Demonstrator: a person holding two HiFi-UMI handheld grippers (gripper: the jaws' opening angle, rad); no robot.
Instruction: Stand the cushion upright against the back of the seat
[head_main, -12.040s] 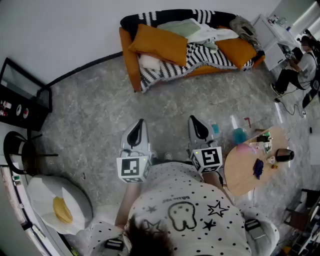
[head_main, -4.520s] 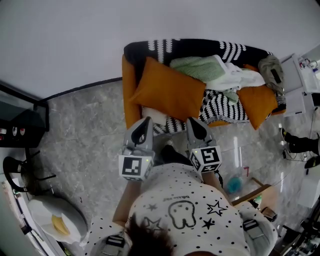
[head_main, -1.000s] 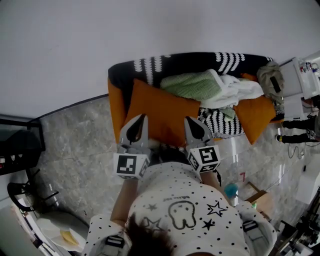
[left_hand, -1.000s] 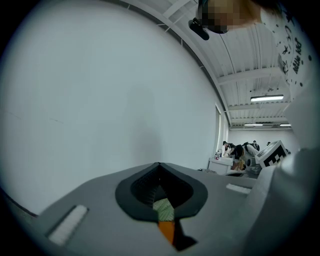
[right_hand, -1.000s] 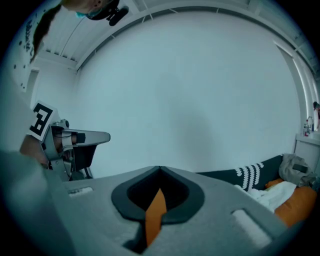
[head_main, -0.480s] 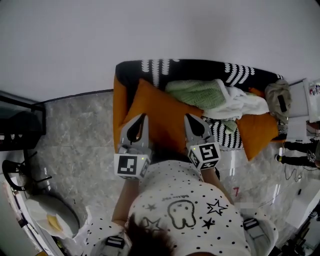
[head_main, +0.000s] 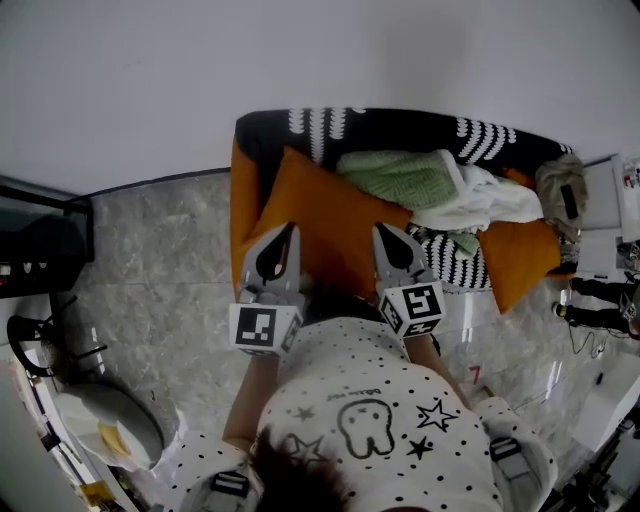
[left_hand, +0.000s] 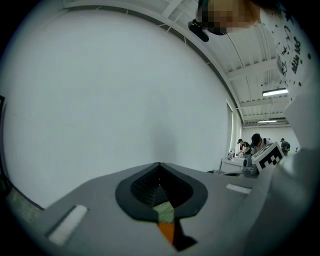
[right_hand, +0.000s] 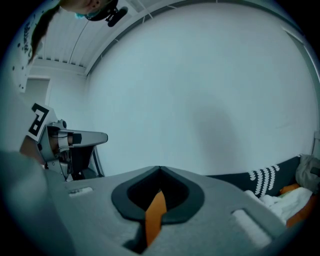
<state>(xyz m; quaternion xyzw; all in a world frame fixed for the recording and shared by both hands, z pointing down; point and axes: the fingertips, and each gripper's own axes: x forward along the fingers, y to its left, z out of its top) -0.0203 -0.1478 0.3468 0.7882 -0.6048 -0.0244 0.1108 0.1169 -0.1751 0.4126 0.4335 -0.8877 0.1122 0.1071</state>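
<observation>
**Head view.** Step in hand, by judgement: approach only, no grip made yet. Left gripper (head_main: 288, 232) and right gripper (head_main: 386, 232) side by side, both aimed at the sofa (head_main: 262, 130). Tips over the near part of the orange cushion (head_main: 330, 205); contact not confirmable. Cushion lying slanted at the left end of the seat, just beside the armrest, its far right corner meeting the green blanket (head_main: 400, 175). Not yet upright against the back.

**Left gripper view.** Left gripper (left_hand: 159, 165) pressed together, nothing pinched. Below the tips, a sliver of cushion (left_hand: 166, 232) and of blanket (left_hand: 163, 212) seen through the slot.

**Right gripper view.** Right gripper (right_hand: 160, 168) likewise pressed together and empty. Orange sliver of cushion (right_hand: 155, 212) seen through the slot.

**Next move, by judgement.** Spread both jaws, pinch the cushion near two corners, lift, then tilt against the back.
</observation>
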